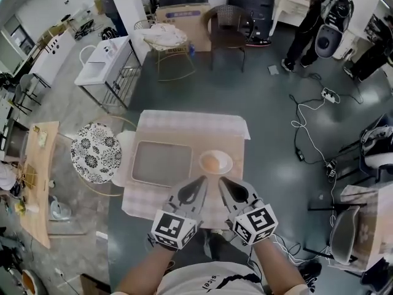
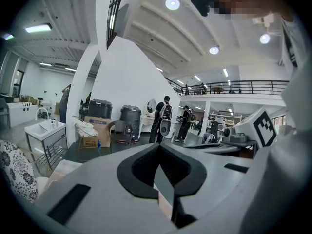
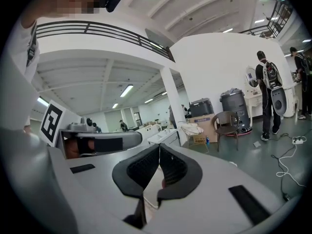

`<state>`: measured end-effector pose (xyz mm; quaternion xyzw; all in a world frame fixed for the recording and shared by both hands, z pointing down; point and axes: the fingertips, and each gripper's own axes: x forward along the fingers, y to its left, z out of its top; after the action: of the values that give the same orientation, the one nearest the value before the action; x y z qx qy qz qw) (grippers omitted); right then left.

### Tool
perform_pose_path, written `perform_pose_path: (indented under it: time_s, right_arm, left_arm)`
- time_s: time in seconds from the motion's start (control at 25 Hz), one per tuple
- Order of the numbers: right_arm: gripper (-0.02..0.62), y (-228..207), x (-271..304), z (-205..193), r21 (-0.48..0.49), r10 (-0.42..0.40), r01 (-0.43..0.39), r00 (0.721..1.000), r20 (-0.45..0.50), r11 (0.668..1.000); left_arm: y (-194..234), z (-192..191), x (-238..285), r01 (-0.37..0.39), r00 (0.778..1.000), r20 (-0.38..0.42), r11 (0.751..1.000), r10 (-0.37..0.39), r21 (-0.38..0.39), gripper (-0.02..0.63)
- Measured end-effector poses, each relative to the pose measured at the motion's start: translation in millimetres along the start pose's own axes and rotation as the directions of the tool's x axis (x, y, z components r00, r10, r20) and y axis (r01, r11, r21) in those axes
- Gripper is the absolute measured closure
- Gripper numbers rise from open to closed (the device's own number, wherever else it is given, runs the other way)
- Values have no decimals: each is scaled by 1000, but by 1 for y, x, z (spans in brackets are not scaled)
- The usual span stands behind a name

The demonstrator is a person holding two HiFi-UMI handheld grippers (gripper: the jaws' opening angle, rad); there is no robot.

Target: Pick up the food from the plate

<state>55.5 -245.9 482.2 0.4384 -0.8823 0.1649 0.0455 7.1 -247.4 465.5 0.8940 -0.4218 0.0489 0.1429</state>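
A small pale plate sits on the checked tablecloth, with a round orange-brown piece of food on it. Both grippers hover over the table's near edge, just short of the plate, tips pointing toward it. My left gripper is shut and empty; in the left gripper view its dark jaws meet at the tip. My right gripper is likewise shut with nothing in it, and its jaws touch in the right gripper view. The plate and food are hidden in both gripper views, which look out over the room.
A grey rectangular tray lies left of the plate. A black-and-white patterned stool stands at the table's left. Cables trail over the floor at right, near a chair. A person stands far back.
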Motion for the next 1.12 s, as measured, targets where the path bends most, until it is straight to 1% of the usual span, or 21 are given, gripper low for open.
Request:
perform_pose_path:
  time_s: [0.32,0.56,0.8,0.84,0.92,1.12]
  right_arm:
    - [581,-33,49,-45,-14,-42,41,997,-72,999]
    - [580,-63,74,-88,-29,-85,82,990,-114,996]
    - [578,-78,100,-138,-77,-63,49,979,-193,996]
    - [569,-81,104,-147,-87,-57,40,977,-207,995]
    - [491,-86,112,-164,-104,-43,19,971,-236,994]
    - [425,-101,129,-201,-160,-30,-21,950,-310,987]
  left_arm:
    - [37,-48,42,34,998,-48,999,-36,-27,601]
    - [64,-94,63,32,996,-85,997,-38,-65,601]
    - [85,-129,76,25,994,-106,997,-33,-76,601]
    - [88,-136,78,24,993,-111,997,-33,-78,601]
    - [94,-148,82,20,992,-120,997,-30,-81,600]
    - [104,-169,99,10,991,-133,996,-22,-89,601]
